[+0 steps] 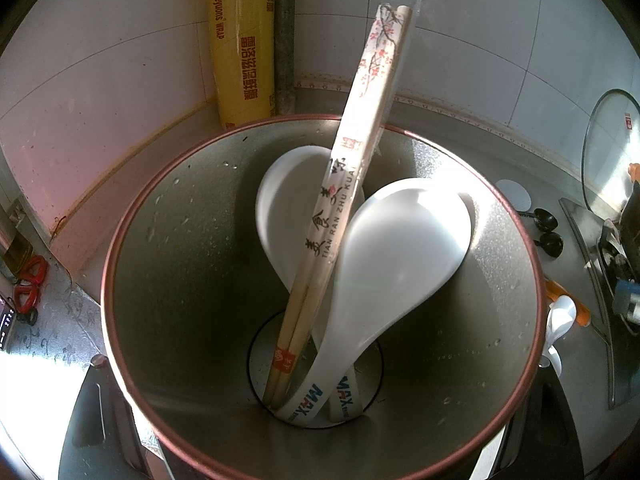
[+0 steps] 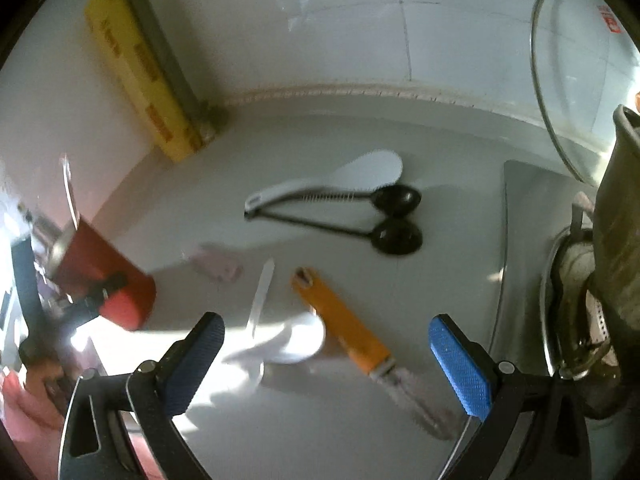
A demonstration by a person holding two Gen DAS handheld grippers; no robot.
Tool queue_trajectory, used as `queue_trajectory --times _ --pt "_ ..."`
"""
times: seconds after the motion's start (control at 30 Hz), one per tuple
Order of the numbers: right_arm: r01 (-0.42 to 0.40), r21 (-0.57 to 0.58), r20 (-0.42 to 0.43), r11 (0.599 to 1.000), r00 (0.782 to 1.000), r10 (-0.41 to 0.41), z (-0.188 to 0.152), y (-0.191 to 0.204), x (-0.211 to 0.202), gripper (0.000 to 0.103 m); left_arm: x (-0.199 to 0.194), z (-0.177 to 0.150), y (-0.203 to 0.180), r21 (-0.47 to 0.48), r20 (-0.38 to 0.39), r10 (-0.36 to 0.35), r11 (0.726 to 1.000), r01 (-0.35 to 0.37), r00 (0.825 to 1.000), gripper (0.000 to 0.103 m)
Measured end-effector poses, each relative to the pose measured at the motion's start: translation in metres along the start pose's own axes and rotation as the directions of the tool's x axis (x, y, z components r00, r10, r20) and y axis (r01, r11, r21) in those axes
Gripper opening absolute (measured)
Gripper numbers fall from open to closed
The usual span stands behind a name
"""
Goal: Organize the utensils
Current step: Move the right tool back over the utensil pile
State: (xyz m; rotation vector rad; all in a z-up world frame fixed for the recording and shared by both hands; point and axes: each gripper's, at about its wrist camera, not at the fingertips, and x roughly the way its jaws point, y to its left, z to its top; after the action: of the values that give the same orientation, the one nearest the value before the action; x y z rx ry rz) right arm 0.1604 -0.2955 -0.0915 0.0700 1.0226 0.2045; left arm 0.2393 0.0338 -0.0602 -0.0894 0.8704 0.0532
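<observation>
White wall tiles (image 1: 460,40) back a pale grey countertop (image 2: 352,132) in a sunlit kitchen corner, where a yellow roll of cling film (image 1: 242,44) leans upright, printed "Reyuons WRAP" beside red Chinese characters.

From the left wrist view, the left gripper (image 1: 316,468) clasps a red-rimmed metal canister (image 1: 168,280), its dark fingers (image 1: 90,408) pressed against the outside walls at the lower edge of the frame. Inside the canister stand two white soup spoons (image 1: 400,248), handles down, each handle lettered "MAX" in blue and red. Between them leans a pair of wrapped bamboo chopsticks (image 1: 344,196), tips at the bottom; the sleeve carries plum-blossom art, black calligraphy and "TIAN RAN ZHU KUAI".

Seen from the right wrist, the right gripper (image 2: 326,364) hangs over the counter with its blue-padded fingers (image 2: 460,364) spread wide and nothing between them. On the counter ahead lie an orange-handled brush (image 2: 344,320), a white spoon (image 2: 296,340) just beside it, two black spoons (image 2: 396,216) with bowls close together, and a white rice paddle (image 2: 368,168) touching the upper black spoon's handle. This view is blurred. A glass lid (image 2: 580,72) leans on the wall at right, bearing a red sticker too small to read.
</observation>
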Motion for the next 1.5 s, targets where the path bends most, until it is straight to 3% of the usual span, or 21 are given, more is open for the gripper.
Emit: queue_trajectory --times 0.23,0.33,0.5,0.73,0.97,1.17,1.4,1.5 --pt "-0.021 0.063 -0.036 0.998 0.999 0.024 -0.018 -0.006 0.014 0.103 0.0 0.0 0.0 -0.001 0.001 0.001 1.0 -0.001 1.0 0.09" --pt "-0.041 0.08 0.007 0.996 0.999 0.041 -0.021 -0.01 0.01 0.103 0.0 0.0 0.0 -0.003 0.001 0.001 1.0 -0.001 1.0 0.09" --pt "-0.028 0.013 0.049 1.0 0.998 0.028 -0.021 -0.002 0.006 0.103 0.005 -0.002 0.001 -0.004 -0.012 0.002 1.0 -0.002 1.0 0.09" --pt "-0.023 -0.042 0.041 0.999 0.999 0.025 -0.021 0.008 0.009 0.103 0.009 -0.001 -0.001 -0.005 -0.016 0.002 1.0 -0.002 1.0 0.09" --pt "-0.151 0.079 0.035 0.985 0.988 0.149 -0.025 -0.004 0.014 0.103 0.009 -0.001 0.0 -0.004 -0.015 0.001 1.0 -0.001 1.0 0.09" --pt "-0.169 0.14 0.049 0.976 0.985 0.164 -0.027 -0.007 0.015 0.103 0.01 0.0 0.0 -0.004 -0.016 0.002 1.0 -0.002 1.0 0.09" --pt "-0.248 0.225 0.043 0.942 0.969 0.244 -0.033 -0.014 0.026 0.103 0.01 -0.001 0.0 -0.004 -0.015 0.001 1.0 -0.001 1.0 0.09" --pt "-0.252 0.244 0.04 0.937 0.968 0.25 -0.034 -0.015 0.03 0.098 0.01 -0.001 0.0 -0.004 -0.016 0.001 1.0 -0.001 1.0 0.09"
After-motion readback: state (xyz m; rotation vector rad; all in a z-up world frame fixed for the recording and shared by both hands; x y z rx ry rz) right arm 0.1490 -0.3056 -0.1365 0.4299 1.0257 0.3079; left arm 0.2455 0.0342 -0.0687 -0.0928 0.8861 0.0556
